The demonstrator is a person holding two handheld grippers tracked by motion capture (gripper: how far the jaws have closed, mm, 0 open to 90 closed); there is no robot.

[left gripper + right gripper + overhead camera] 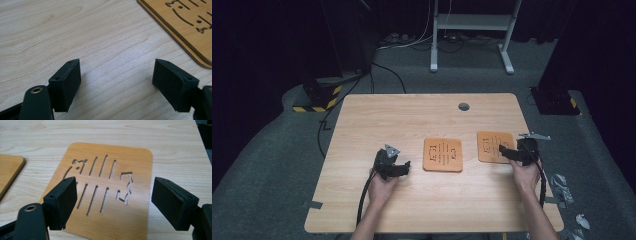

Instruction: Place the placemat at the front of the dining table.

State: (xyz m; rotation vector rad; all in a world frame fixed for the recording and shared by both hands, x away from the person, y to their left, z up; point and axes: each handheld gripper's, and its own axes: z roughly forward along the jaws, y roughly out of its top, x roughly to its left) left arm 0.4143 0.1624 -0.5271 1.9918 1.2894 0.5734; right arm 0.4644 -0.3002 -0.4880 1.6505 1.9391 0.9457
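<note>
I count two orange boards, middle board (442, 154) and right board (495, 146), on my surface (377, 120), two grippers, left gripper (116, 83) and right gripper (113, 202), both jaws wide apart holding nothing, right gripper view shows cut slots, maybe an animal shape.

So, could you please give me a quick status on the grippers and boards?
Both grippers open, left, right. Right over right board, not gripping. Middle board untouched. Nothing in the way.

Right board (493, 146) partly hidden behind the right tongs (507, 152); its cut-out pattern is too small to read from above.
</note>
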